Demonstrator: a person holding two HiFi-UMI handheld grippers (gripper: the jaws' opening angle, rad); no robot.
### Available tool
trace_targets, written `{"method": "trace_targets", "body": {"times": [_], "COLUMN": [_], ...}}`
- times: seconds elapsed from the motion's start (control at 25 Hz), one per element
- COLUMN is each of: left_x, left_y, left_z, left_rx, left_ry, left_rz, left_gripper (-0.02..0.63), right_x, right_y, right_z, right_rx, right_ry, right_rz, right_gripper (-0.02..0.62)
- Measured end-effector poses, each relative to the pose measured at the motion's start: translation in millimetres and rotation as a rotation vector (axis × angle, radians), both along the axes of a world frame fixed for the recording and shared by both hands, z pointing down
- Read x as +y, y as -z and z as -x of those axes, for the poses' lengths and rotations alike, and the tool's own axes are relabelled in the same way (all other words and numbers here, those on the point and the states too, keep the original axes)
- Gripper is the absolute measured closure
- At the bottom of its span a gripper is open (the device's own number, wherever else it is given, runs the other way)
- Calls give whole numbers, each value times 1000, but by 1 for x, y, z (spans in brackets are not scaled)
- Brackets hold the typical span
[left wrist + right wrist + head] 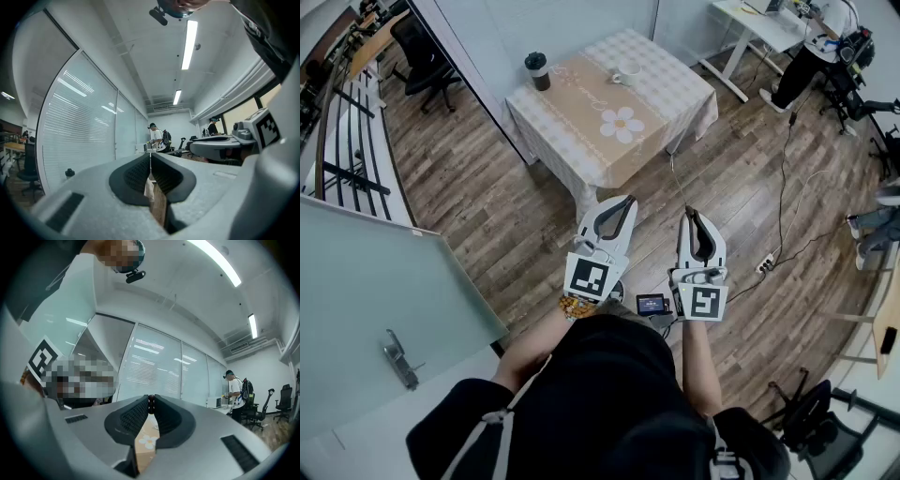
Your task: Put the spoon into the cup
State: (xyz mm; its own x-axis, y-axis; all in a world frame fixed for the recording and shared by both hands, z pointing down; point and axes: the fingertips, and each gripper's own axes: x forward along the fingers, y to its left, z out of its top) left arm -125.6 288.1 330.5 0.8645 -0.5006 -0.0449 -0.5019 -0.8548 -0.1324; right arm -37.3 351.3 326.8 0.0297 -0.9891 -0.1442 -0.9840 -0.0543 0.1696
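The person is standing well apart from the bench (581,127), left gripper (627,201) and right gripper (689,213) fingers pressed together, empty; next, approaching the cup (628,74), spoon perhaps beside it.

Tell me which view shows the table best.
The head view: the whole top of the table shows. Each gripper view gives only a narrow strip, below the shut left claw or right claw.

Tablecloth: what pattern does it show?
Tablecloth: pale checks, tan band, white daisy; head view.
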Motion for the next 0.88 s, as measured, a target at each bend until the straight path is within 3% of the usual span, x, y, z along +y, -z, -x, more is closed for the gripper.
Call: {"method": "trace_targets", "body": {"times": [0.28,0.44,0.88], "left_x": [-18,-36,-143], "left_y": [-10,-26,-42], "left_z": [-25,-27,-102], "left_rx": [21,-12,8], "left_ry": [58,80,54], "left_rz": [46,52,61], "left_gripper": [583,583,583], "right_x": [-23,-43,-148], "right_y": [-12,-22,-39], "right_z": [-34,-41,-97], "right_rx": [-48,-71,-83], "right_ry": [89,110,104], "right_rz": [6,33,69], "right_gripper": [557,557,557]}}
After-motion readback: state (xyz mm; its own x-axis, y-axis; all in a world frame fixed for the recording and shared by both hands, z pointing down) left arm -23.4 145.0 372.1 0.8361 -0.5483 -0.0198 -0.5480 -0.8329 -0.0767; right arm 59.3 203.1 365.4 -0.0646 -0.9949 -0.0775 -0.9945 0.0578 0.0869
